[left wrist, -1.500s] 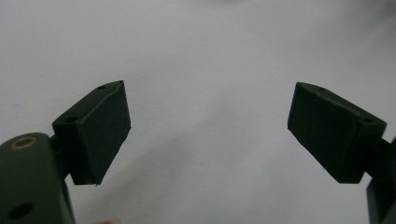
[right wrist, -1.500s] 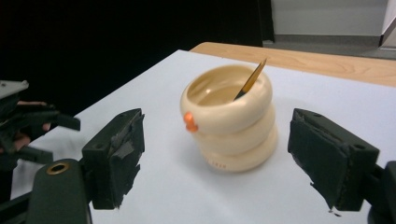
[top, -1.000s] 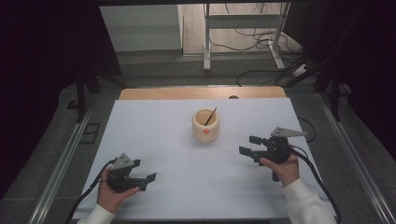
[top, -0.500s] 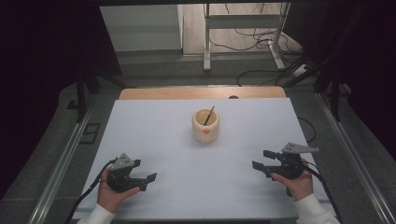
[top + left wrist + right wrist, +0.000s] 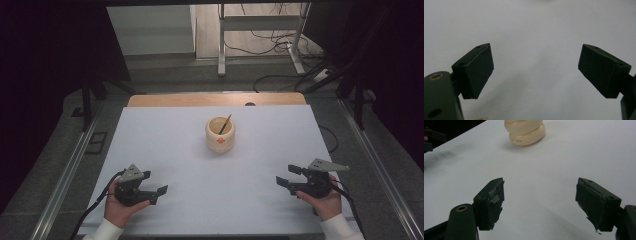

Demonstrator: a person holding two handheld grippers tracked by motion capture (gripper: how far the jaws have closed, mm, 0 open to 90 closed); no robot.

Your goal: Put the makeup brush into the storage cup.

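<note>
Cup: cream, upright, mid surface, far side of both tongs; thin dark stick inside, leaning up-right.
Left tongs: released, empty, near-left edge, well apart from cup.
Right tongs: released, empty, near-right; cup sits ahead & left in right gripper view.
Nearer: roughly equal, can't tell w/ certainty.
Next reach: prob. forward & inward.

high: above, facing forward-down | gripper views: low, near white table
</note>
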